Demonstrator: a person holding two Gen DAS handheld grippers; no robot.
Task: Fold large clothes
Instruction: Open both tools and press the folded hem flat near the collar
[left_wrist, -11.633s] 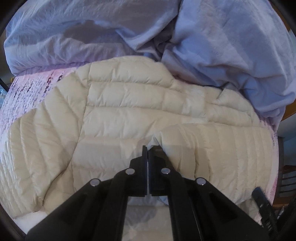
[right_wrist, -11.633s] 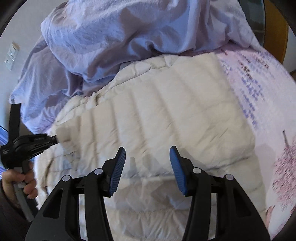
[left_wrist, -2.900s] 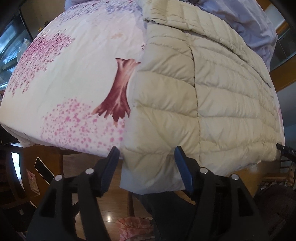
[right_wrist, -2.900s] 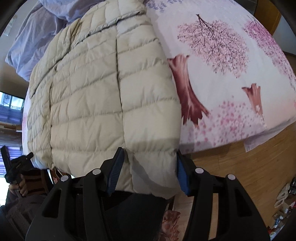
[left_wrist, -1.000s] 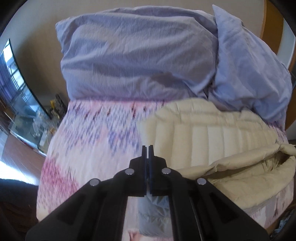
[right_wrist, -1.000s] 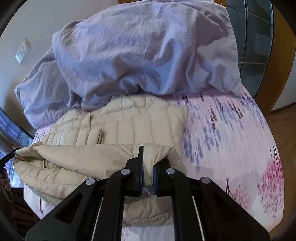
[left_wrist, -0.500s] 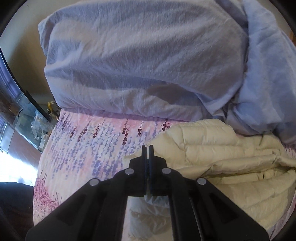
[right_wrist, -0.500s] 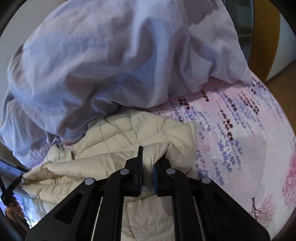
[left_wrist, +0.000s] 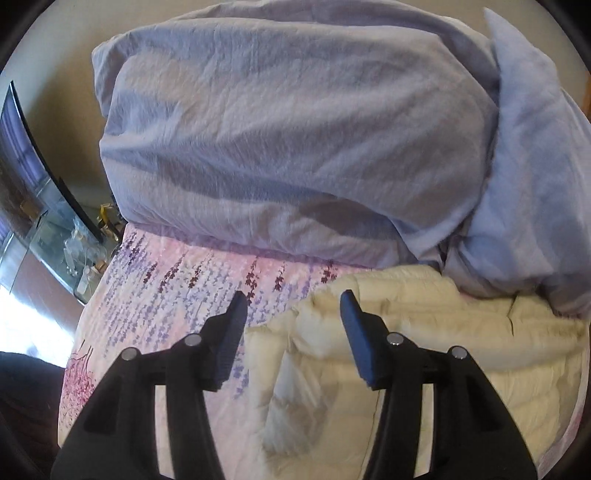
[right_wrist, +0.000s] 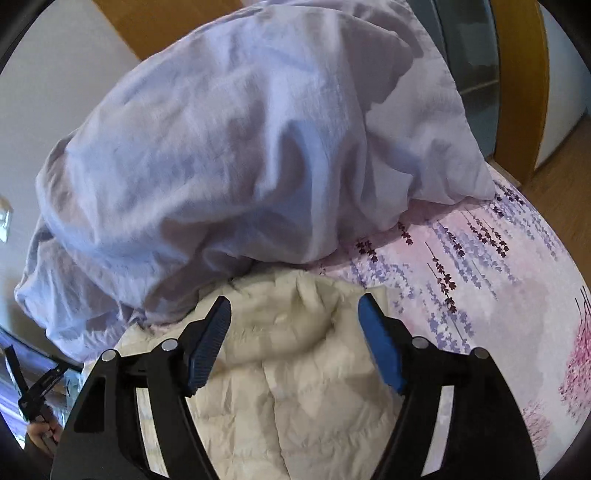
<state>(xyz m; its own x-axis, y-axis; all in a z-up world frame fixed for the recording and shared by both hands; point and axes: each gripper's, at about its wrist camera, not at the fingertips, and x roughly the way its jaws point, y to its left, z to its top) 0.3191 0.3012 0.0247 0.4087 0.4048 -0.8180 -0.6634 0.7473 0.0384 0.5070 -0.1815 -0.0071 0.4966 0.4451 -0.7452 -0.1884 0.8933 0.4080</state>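
A cream quilted down jacket (left_wrist: 424, 332) lies folded over on the flowered bed sheet (left_wrist: 166, 295), close under the lilac duvet. My left gripper (left_wrist: 291, 302) hovers over the jacket's left corner, its jaws opening, and the pads do not touch the cloth. In the right wrist view the jacket (right_wrist: 295, 350) fills the lower middle. My right gripper (right_wrist: 293, 306) stands over its right corner with the jaws opening wide and the blue pads off the fabric. The left gripper (right_wrist: 40, 387) shows small at the far left there, held by a hand.
A heaped lilac duvet (left_wrist: 295, 140) blocks the far side of the bed, also seen as the duvet (right_wrist: 240, 155) in the right wrist view. A wooden headboard (right_wrist: 517, 74) and floor lie at the right. Glass shelving (left_wrist: 55, 229) stands left of the bed.
Both grippers were shut on the jacket's hem corners and carried them toward the duvet. Now both have opened and the hem lies released on the jacket.
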